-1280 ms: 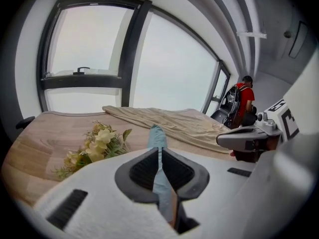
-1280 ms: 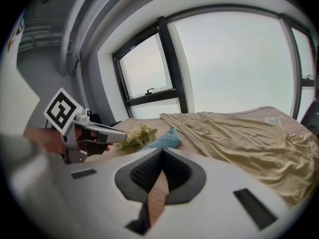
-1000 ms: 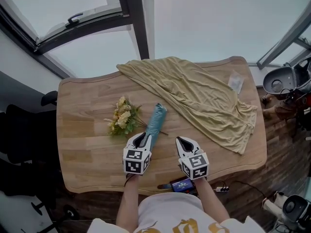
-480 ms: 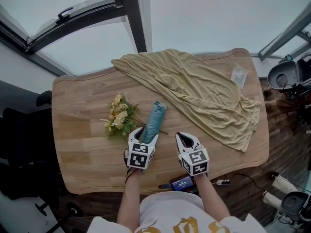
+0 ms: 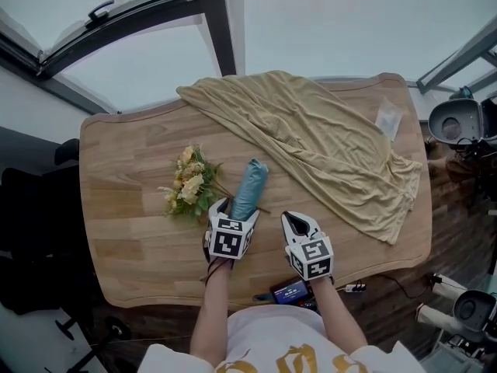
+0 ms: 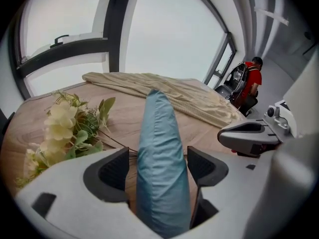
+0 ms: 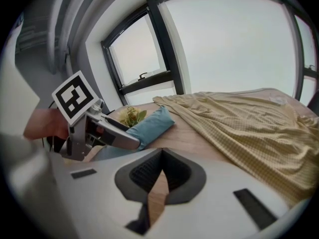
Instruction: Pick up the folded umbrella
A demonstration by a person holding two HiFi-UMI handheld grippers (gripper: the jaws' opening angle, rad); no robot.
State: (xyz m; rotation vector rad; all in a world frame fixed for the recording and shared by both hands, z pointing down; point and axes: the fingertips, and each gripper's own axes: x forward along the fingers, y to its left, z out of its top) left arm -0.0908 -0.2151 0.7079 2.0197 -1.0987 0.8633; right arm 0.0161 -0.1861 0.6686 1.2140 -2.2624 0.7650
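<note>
**Head view.** The umbrella [image 5: 250, 185] lies folded on the table [image 5: 132, 216], toward the near edge, with its far end pointing at the cloth [image 5: 326, 146]. The flowers [image 5: 189, 183] lie just beside it on the left. My left hand-held gripper [image 5: 233, 212] is over the umbrella's near end. My right hand-held gripper [image 5: 296, 222] hovers just to the right, above bare wood. The table is pale, flat wood with a wavy outline. Beyond its far edge is a large window [image 5: 210, 22] with dark frames. Dark flooring and equipment lie to the right.

**Left gripper view.** The jaws have just been opening and now stand wide apart. The umbrella's near end sits between them with a gap at each pad, so nothing is gripped yet.
1. Keep the umbrella centred between the pads.
2. Lower until the pads flank its thickest part.
3. Close squarely across its width.

The sleeve looks soft and probably slippery, so I judge a firm, deep bite safer than a tip pinch. Flower stems run close to the left jaw, and they need to stay outside the grip.

**Right gripper view.** The jaws are closed together and hold nothing. Table wood shows in the gap below the pads. This hand-held gripper should stay off the cloth and out of the lifting path.
</note>
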